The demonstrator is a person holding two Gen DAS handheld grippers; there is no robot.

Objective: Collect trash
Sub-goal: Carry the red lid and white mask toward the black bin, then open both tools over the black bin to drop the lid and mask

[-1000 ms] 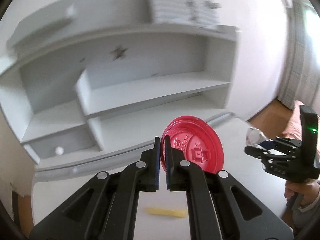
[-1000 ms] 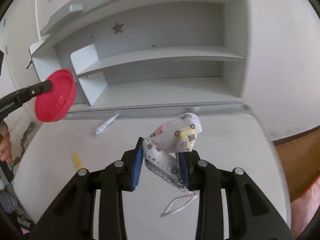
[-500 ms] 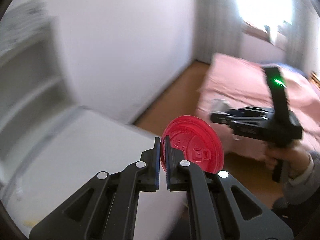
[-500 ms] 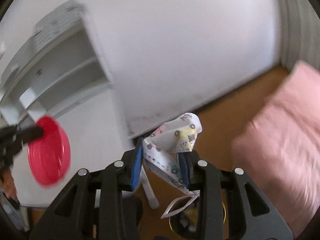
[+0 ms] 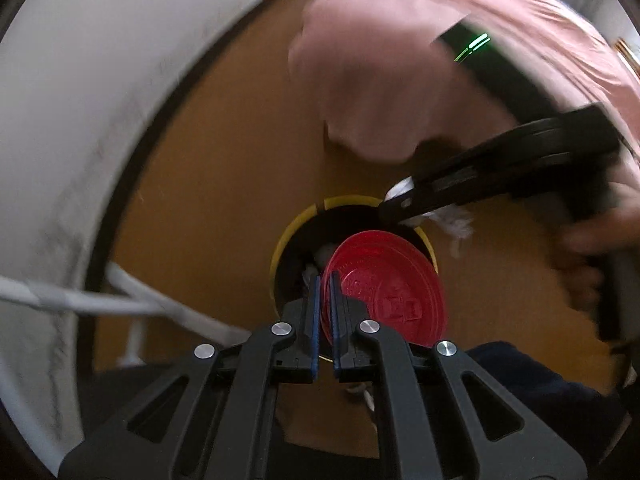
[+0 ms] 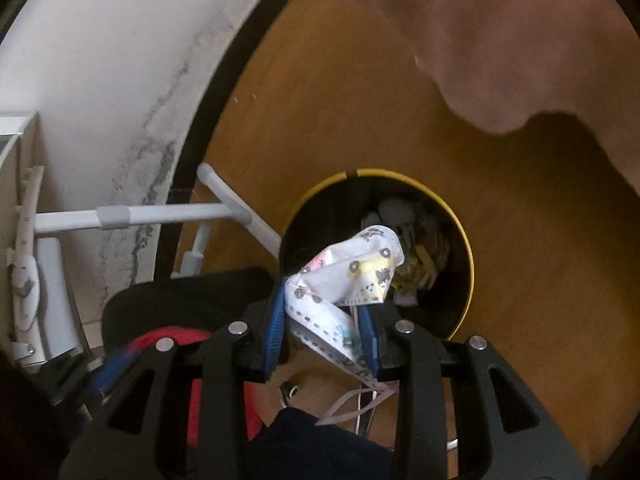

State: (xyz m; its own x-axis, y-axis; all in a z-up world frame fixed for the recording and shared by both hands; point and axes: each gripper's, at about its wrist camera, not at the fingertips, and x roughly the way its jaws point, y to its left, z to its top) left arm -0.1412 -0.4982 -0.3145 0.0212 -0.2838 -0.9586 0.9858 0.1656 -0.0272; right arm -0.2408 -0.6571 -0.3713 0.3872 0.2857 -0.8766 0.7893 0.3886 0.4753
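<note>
Both grippers have swung away from the white desk and shelves seen a second ago and now point steeply down at a yellow-rimmed trash bin [image 6: 466, 248] standing on a wooden floor [image 6: 540, 240].

From the left wrist, the left gripper [image 5: 325, 320] is clamped tight on the edge of a red cup lid [image 5: 384, 284], which stands on edge over the bin's mouth [image 5: 280, 240]; embossed marks on the lid are too blurred to read. That view alone shows the right gripper [image 5: 396, 204] from the side, reaching in from the right over the bin's far rim, with a person's hand [image 5: 592, 236] on its handle and a green light above.

Only the right wrist looks into the bin, where crumpled paper and yellow scraps [image 6: 420, 264] lie. Its jaws, partly apart, grip a crumpled face mask [image 6: 348, 276] printed with small figures, squeezed between the blue pads [image 6: 276, 320], its ear loops dangling below. A pink bedspread [image 6: 500, 40] hangs at upper right, and white desk legs [image 6: 160, 214] stand at left.
</note>
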